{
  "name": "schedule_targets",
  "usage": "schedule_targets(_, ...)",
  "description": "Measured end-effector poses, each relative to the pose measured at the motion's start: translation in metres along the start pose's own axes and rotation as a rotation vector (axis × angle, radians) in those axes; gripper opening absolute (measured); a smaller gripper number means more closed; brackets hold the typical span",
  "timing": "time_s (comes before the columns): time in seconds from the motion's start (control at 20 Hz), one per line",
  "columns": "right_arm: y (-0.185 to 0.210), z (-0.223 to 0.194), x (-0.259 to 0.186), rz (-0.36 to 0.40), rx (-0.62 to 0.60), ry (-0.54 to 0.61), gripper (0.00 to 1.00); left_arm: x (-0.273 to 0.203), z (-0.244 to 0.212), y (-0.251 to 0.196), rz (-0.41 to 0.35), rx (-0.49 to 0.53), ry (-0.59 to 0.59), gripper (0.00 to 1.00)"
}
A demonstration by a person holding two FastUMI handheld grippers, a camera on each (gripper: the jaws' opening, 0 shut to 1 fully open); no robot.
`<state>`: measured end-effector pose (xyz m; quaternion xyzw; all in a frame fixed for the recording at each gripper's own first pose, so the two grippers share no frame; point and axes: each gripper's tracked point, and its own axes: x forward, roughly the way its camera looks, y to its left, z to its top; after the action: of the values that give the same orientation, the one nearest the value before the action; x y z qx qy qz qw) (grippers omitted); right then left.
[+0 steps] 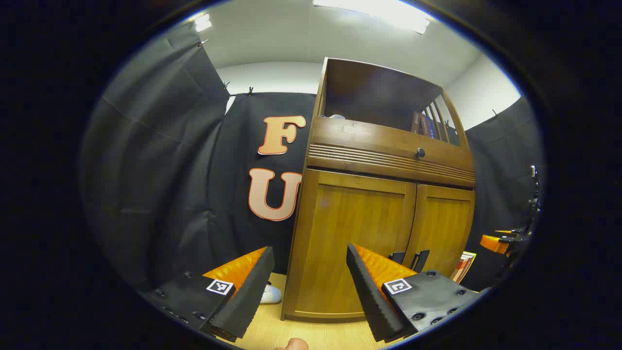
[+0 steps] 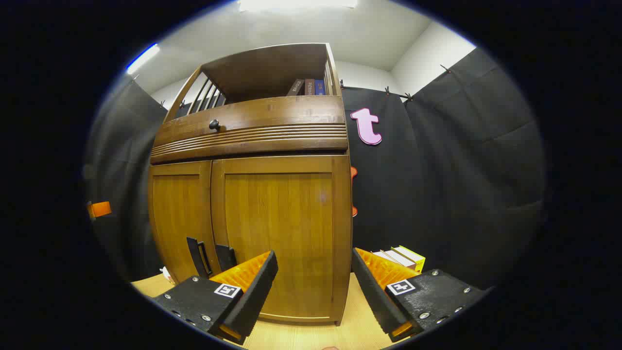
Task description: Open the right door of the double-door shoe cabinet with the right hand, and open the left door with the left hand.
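The wooden shoe cabinet stands before me with both doors closed. In the left gripper view its left door (image 1: 357, 233) fills the middle and its right door (image 1: 447, 228) lies beyond, with two black handles (image 1: 410, 260) low at the seam. My left gripper (image 1: 311, 287) is open, level with the left door's lower part and holding nothing. In the right gripper view the right door (image 2: 279, 233) is straight ahead and the left door (image 2: 177, 223) lies to its left, the black handles (image 2: 211, 257) between them. My right gripper (image 2: 315, 289) is open and holds nothing, short of the door.
Above the doors is a drawer with a black knob (image 2: 214, 125) and an open shelf holding books (image 2: 306, 87). Boxes (image 2: 401, 256) lie on the light wood floor right of the cabinet. A white shoe (image 1: 269, 293) sits left of it. Black cloth walls surround it.
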<state>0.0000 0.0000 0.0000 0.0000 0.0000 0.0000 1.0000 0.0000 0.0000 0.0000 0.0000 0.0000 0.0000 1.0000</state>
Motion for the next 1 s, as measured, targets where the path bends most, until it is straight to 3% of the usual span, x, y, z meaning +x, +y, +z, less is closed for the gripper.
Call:
schedule_targets(0.35, 0.038, 0.023, -0.037, 0.056, -0.007, -0.008, 0.98, -0.021, 0.010, -0.006, -0.001, 0.056, 0.000, 0.96)
schedule_targets(0.4, 0.045, 0.028, -0.045, 0.067, -0.008, -0.010, 0.98, -0.027, 0.015, -0.008, -0.008, 0.057, -0.005, 0.93)
schedule_targets(0.45, 0.048, 0.032, -0.053, 0.071, -0.009, -0.012, 0.98, -0.035, 0.020, -0.009, -0.014, 0.056, -0.011, 1.00)
schedule_targets(0.55, 0.053, 0.038, -0.067, 0.069, -0.019, -0.023, 0.98, -0.051, 0.028, -0.013, -0.028, 0.071, -0.022, 0.93)
schedule_targets(0.6, 0.055, 0.041, -0.074, 0.069, -0.022, -0.026, 0.94, -0.058, 0.030, -0.015, -0.037, 0.075, -0.021, 0.93)
schedule_targets(0.75, 0.064, 0.047, -0.090, 0.079, -0.013, -0.028, 0.94, -0.075, 0.038, -0.021, -0.078, 0.048, -0.018, 0.96)
schedule_targets(0.9, 0.069, 0.049, -0.096, 0.079, -0.021, -0.035, 0.94, -0.085, 0.044, -0.014, -0.071, 0.058, -0.021, 0.93)
schedule_targets(1.0, 0.074, 0.043, -0.097, 0.082, -0.037, -0.027, 0.94, -0.090, 0.043, -0.011, -0.070, 0.075, -0.020, 0.96)
